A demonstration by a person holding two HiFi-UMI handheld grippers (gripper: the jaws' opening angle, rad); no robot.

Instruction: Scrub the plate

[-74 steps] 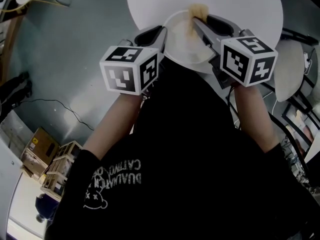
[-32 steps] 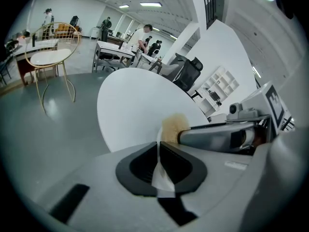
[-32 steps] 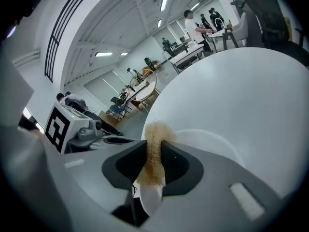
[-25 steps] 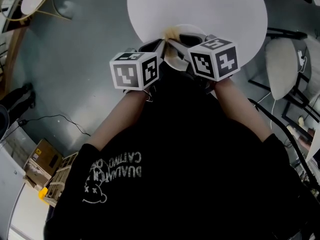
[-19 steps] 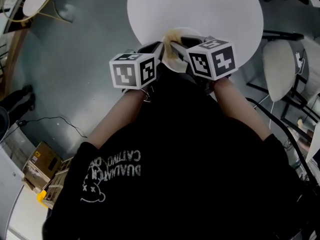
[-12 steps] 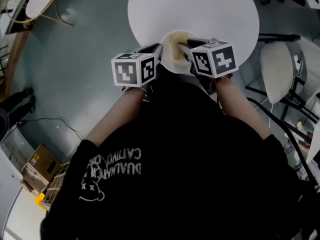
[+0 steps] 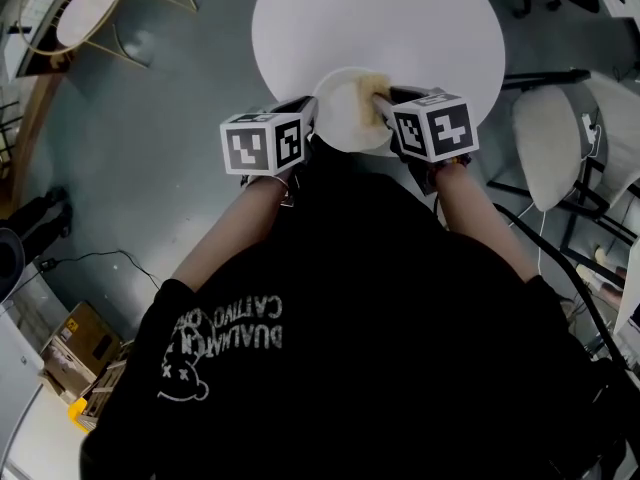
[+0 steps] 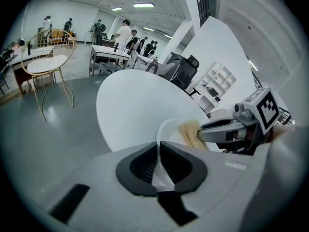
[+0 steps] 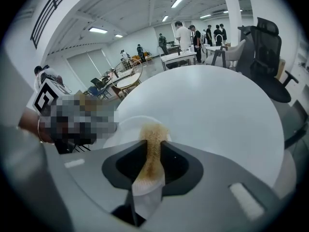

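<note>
1. My left gripper (image 8: 159, 164) is clamped on the plate (image 8: 169, 129). Only a thin white sliver of rim shows between the dark, ribbed pads, and the gripper's grey body hides the rim nearest me.
2. My right gripper (image 9: 153, 166) is closed on the sponge (image 9: 153, 141), a tan, coarse-fibred strip with a paler white underside. Its rear end drops out of sight in the gap behind the jaws.
3. In the head view the black-and-white marker cubes cover most of both grippers. The left one holds the plate at its nine o'clock and the right one comes in from three o'clock. The sponge tip lies over the plate's face toward two o'clock, but I cannot tell whether it presses down.
4. The plate is round, shallow, smooth and white. It sits at the six o'clock edge of the table (image 7: 400, 18), which has a round, matte white top. My dark shirt cuts off the plate's near rim.
5. At the table's four o'clock stands a chair (image 7: 548, 138) with a pale rounded seat on a dark frame.
</note>
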